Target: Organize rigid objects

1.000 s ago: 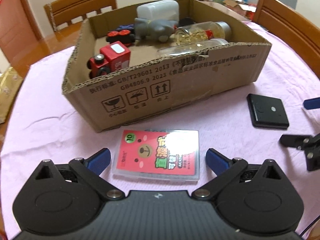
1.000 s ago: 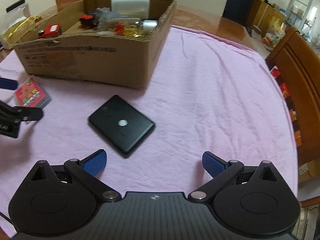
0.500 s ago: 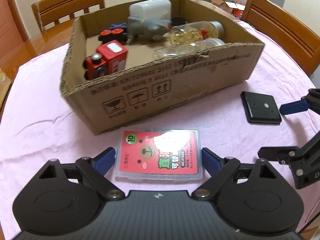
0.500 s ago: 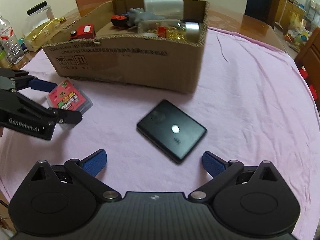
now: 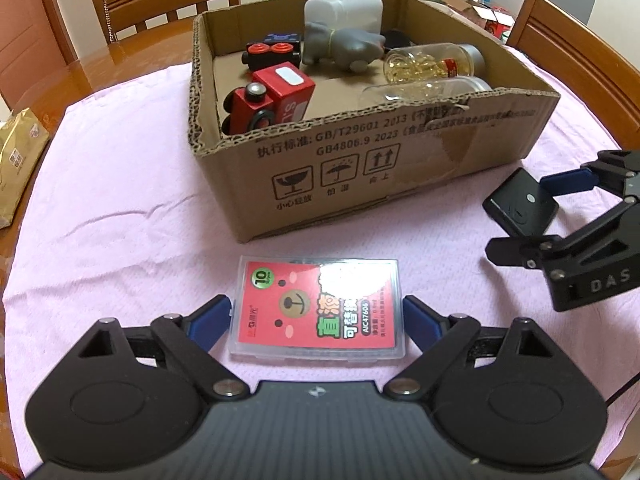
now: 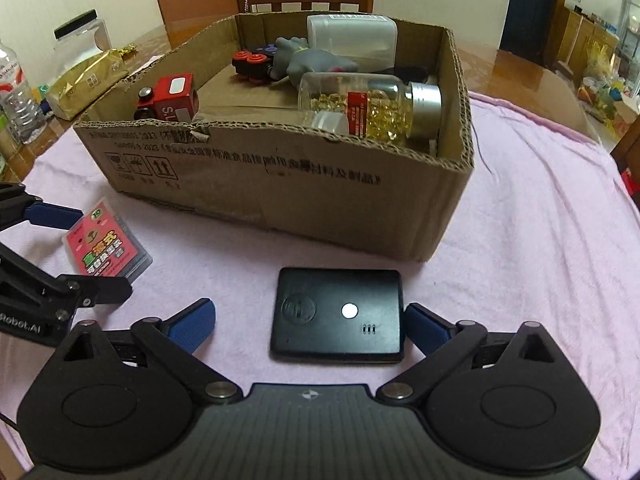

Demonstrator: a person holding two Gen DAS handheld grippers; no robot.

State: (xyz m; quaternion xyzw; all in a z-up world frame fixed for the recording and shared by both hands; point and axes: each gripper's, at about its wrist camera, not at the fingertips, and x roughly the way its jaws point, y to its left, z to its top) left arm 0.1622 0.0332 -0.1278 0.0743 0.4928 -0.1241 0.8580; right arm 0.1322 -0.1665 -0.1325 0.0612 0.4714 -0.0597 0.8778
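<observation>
A flat clear plastic case (image 5: 319, 307) with a red bear label is laid flat on the pink cloth (image 5: 120, 216), in front of the cardboard box (image 5: 360, 160). A flat black device (image 6: 337, 315) with a small white dot is laid flat on the cloth too, near the box. In the box, a red toy train (image 5: 270, 96), a gray toy animal (image 5: 340, 46), a white container (image 5: 344, 10) and two bottles of yellow capsules (image 5: 432, 66) are kept.
</observation>
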